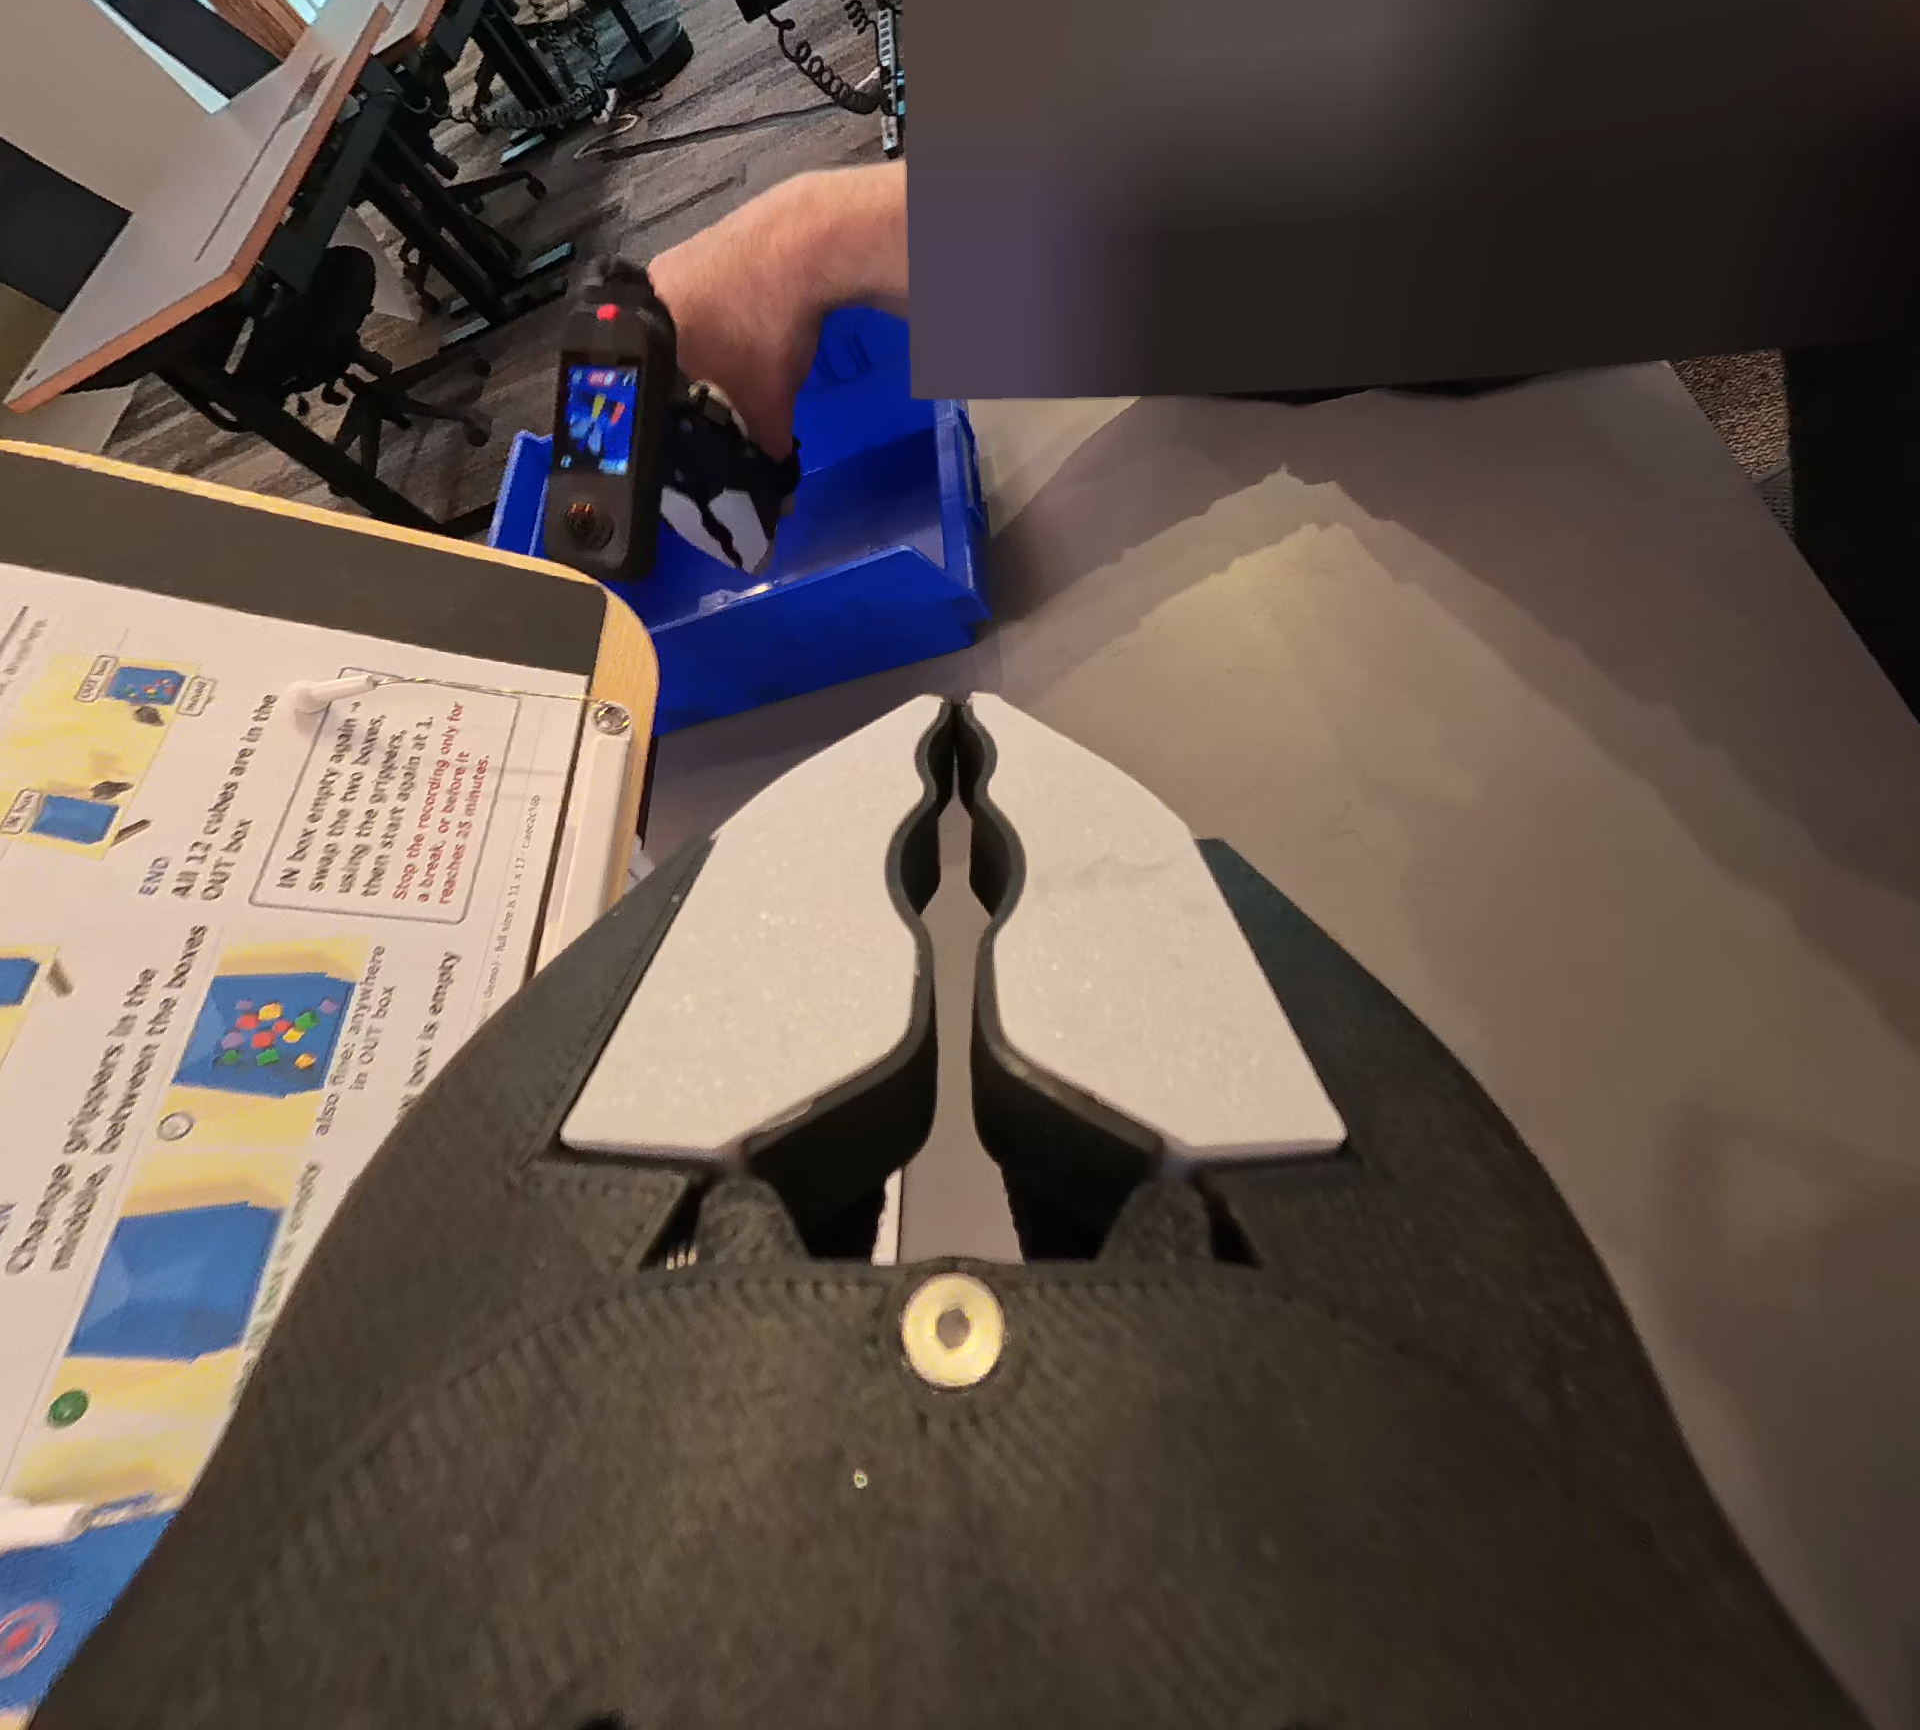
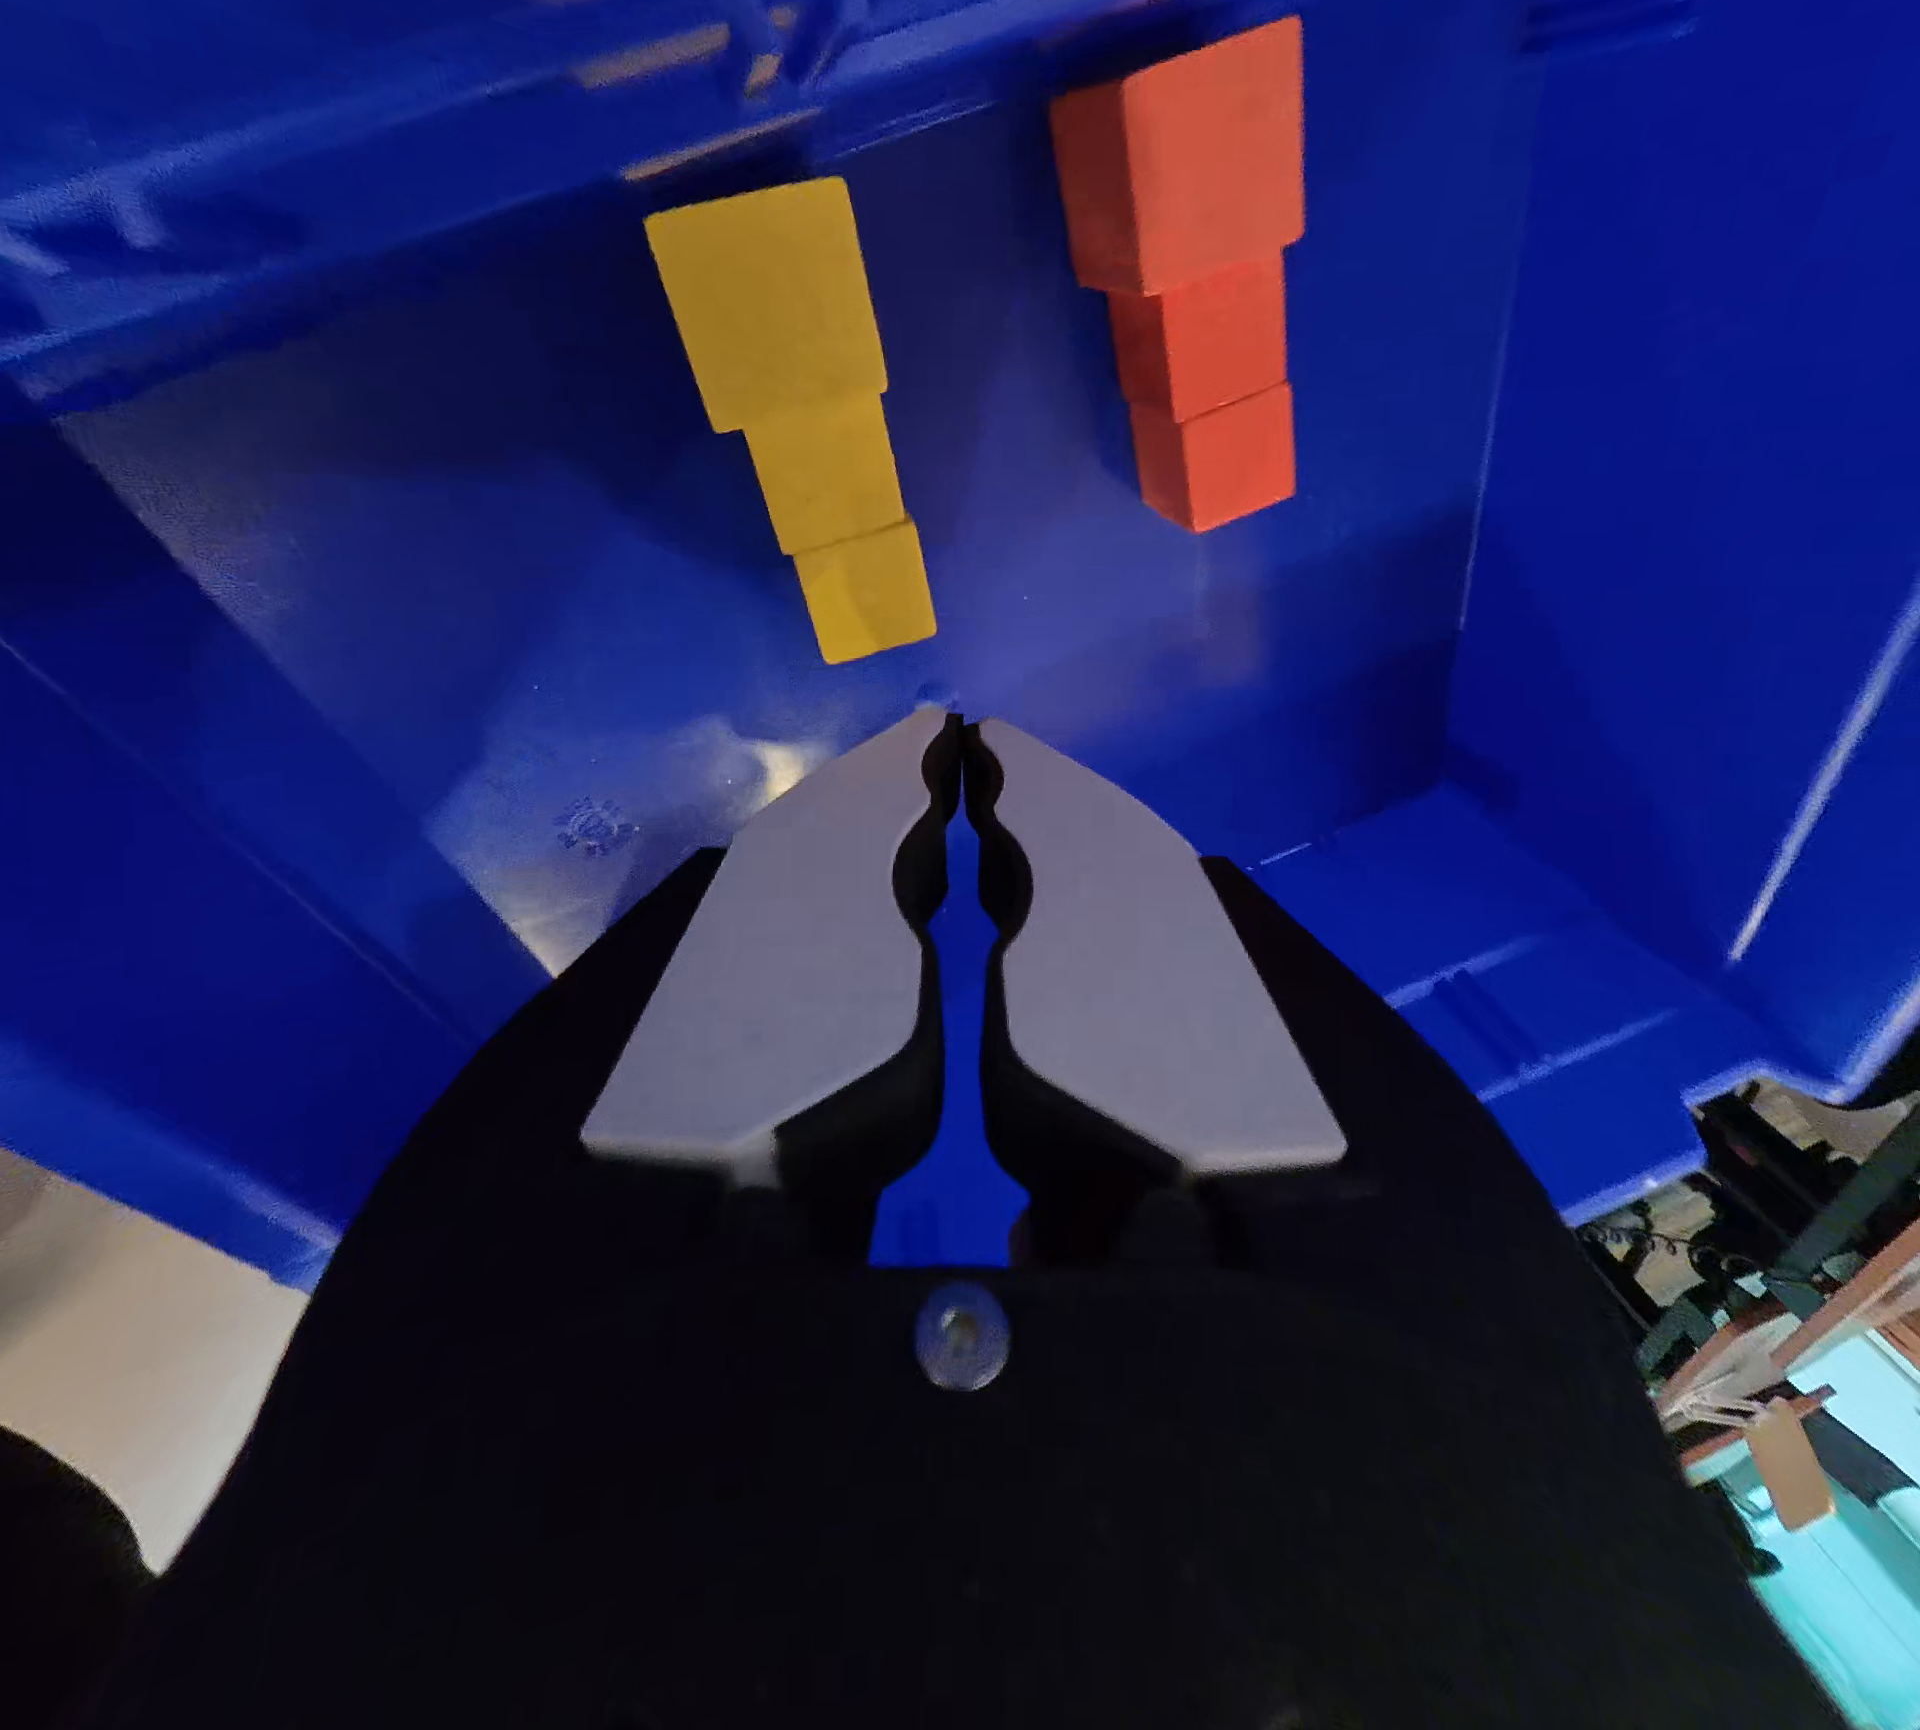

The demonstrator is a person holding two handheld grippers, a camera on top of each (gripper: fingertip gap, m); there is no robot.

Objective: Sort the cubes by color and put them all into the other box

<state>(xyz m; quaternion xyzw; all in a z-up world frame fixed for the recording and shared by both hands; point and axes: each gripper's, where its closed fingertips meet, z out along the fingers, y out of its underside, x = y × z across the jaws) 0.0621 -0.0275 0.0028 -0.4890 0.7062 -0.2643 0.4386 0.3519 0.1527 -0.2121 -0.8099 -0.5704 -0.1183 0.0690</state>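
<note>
The right gripper [image 2: 958, 716], a black claw with pale grey finger plates, is clenched on nothing, its tips meeting with no cube between them, and it points down inside the glossy blue plastic box [image 2: 312, 537]. Just past its tips at 11 o'clock stands a stack of three yellow wooden cubes [image 2: 795, 413], and at 1 o'clock, apart from it, a stack of three orange-red wooden cubes [image 2: 1195, 267]; both rest on the box floor near the far wall. I judge a yellow placement finished, so the step in hand is to leave cleanly: lift straight back along the claw's own line, keeping the tips off the nearest yellow cube, since a sideways drift toward 11 o'clock could topple the stack. In the left wrist view, the left gripper [image 1: 956, 706] is likewise closed and empty over the grey tabletop [image 1: 1455, 745], with the blue box at its 11 o'clock, the hand [image 1: 769, 298] holding the right gripper dipped into it, and a printed instruction sheet on a wooden board [image 1: 260, 849] at 9 o'clock. No other cubes or second box show, so where the next pick lies I cannot tell.
</note>
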